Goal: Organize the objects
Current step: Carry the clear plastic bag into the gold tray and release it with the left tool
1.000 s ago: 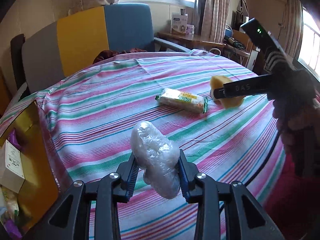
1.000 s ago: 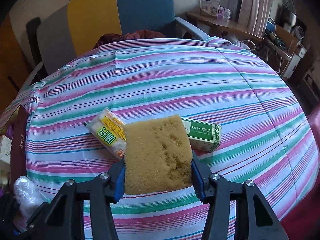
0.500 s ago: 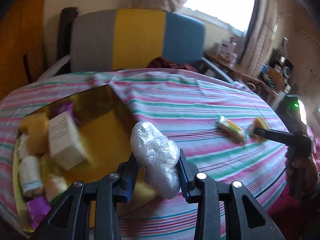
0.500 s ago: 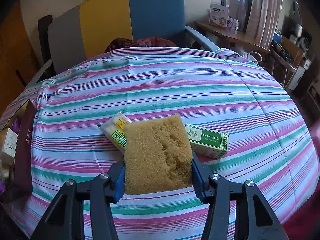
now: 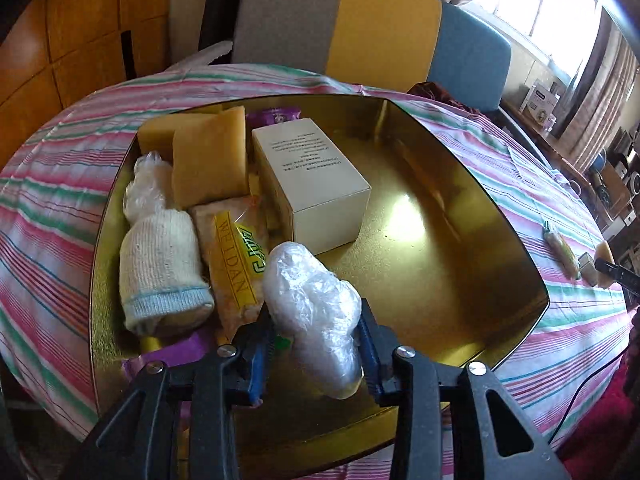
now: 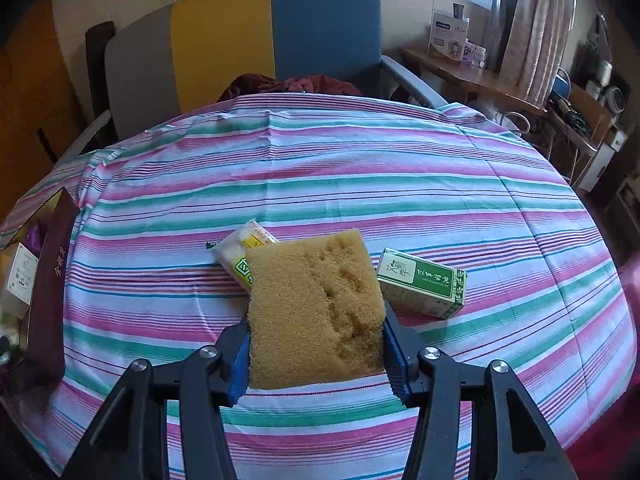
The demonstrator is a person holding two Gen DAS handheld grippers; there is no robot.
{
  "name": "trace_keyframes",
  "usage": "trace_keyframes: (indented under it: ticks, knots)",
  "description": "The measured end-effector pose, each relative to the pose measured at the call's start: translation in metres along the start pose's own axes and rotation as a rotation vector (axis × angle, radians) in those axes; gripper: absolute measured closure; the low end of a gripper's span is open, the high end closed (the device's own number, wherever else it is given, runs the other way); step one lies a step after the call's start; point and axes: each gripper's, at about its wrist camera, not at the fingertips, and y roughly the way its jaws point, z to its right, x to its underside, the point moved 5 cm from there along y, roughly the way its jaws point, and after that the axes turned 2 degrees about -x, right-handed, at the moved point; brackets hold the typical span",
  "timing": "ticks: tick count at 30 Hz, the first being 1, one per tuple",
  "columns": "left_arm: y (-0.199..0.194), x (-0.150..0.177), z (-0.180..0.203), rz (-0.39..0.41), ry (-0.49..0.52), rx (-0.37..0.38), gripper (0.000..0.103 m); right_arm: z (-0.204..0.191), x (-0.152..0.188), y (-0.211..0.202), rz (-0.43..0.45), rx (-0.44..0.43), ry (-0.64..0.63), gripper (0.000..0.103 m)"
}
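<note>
My left gripper [image 5: 314,316] hangs over the near part of the open gold box [image 5: 440,280]. A clear plastic-wrapped bundle [image 5: 312,300] sits between its pads, which still touch it while the jaws are opening. The box holds two yellow sponges [image 5: 208,156], a white carton [image 5: 316,184], a knit roll [image 5: 160,264] and a yellow snack packet [image 5: 236,264]. My right gripper [image 6: 314,332] is shut on a tan sponge [image 6: 316,308] above the striped table. Beyond it lie a green carton [image 6: 424,284] and a second snack packet [image 6: 236,256].
The gold box's dark outer wall [image 6: 48,292] stands at the left edge of the right wrist view. A grey, yellow and blue chair [image 6: 248,40] stands behind the table. A cluttered wooden side table [image 6: 472,76] lines the window wall at the right.
My left gripper has swung left from above the bare tablecloth to over the gold box, carrying the plastic bundle. The right gripper has stayed in place with its sponge.
</note>
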Motion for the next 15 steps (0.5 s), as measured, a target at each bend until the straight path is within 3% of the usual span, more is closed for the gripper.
trace_keyframes:
  ticks: [6, 15]
  knots:
    - [-0.005, 0.001, 0.004, -0.023, -0.011, 0.045, 0.055, -0.003, 0.0, -0.002, 0.009, 0.001, -0.009, 0.047]
    - [-0.032, -0.006, -0.014, 0.056, -0.074, 0.046, 0.054, -0.025, -0.008, -0.019, 0.045, -0.072, -0.02, 0.047]
